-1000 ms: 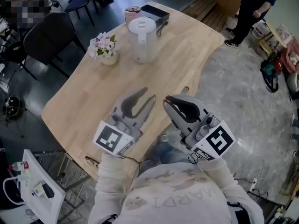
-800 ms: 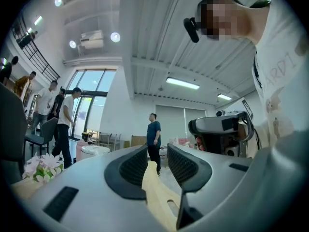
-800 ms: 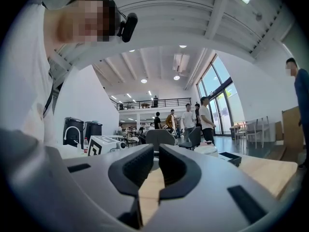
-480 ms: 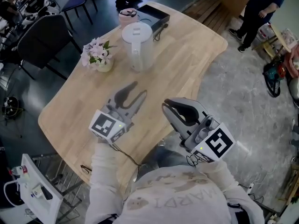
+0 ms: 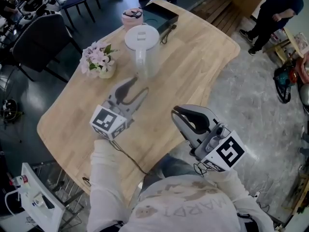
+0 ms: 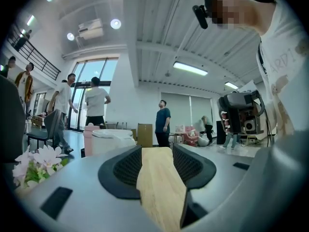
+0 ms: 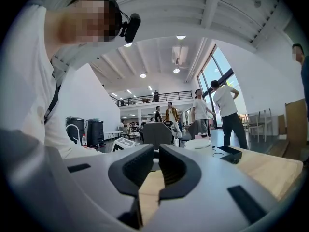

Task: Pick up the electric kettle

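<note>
The electric kettle (image 5: pixel 143 48), with a white lid and a pale see-through body, stands upright on the far half of the wooden table (image 5: pixel 193 62). My left gripper (image 5: pixel 132 84) hovers over the table just short of the kettle. Its jaws are opening and only the tabletop shows between them. In the left gripper view the kettle (image 6: pixel 112 141) sits ahead and left of the left gripper (image 6: pixel 154 159). My right gripper (image 5: pixel 177 113) hangs by the table's near right edge, jaws closed together and empty. The right gripper view has the kettle (image 7: pixel 198 143) far beyond the right gripper (image 7: pixel 156 166).
A pot of pink flowers (image 5: pixel 99 62) stands left of the kettle. Behind it are a pink cup (image 5: pixel 132 17) and a black tray (image 5: pixel 161 14). A black chair (image 5: pixel 41 40) sits off the table's left side. A person (image 5: pixel 275 11) stands at the far right.
My left gripper has moved forward over the table toward the kettle and its jaws have spread wider. My right gripper has shifted a little and stays closed.
</note>
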The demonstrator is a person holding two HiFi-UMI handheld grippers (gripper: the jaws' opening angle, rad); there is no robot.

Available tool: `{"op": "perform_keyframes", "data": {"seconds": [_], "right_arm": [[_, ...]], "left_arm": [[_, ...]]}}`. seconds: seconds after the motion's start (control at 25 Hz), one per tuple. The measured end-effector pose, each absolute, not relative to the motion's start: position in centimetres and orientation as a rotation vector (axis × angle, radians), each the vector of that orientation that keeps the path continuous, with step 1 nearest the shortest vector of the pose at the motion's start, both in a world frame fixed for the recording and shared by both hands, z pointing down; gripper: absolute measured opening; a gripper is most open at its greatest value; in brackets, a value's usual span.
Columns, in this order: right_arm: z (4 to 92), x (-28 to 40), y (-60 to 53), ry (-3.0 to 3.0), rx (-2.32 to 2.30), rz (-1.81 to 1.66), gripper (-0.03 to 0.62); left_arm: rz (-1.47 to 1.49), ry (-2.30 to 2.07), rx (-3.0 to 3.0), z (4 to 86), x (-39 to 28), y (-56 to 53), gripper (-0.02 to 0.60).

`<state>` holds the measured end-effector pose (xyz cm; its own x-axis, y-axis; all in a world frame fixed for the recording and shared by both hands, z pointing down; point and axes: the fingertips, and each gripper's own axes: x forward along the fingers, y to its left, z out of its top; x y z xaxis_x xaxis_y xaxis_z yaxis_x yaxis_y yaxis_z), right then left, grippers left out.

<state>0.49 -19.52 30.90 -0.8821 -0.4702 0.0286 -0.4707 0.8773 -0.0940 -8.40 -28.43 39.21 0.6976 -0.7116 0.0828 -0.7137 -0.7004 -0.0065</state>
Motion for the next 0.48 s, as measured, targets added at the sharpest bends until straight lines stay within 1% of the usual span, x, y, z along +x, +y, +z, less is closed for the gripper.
{"op": "perform_keyframes", "data": {"seconds": [0.48], "right_arm": [[33.1,1.3,-22.4,-2.991,0.772,0.201,0.039]], "left_arm": [[0.236,-1.152,2.868,42.8,-10.2,-33.3,0.199]]}}
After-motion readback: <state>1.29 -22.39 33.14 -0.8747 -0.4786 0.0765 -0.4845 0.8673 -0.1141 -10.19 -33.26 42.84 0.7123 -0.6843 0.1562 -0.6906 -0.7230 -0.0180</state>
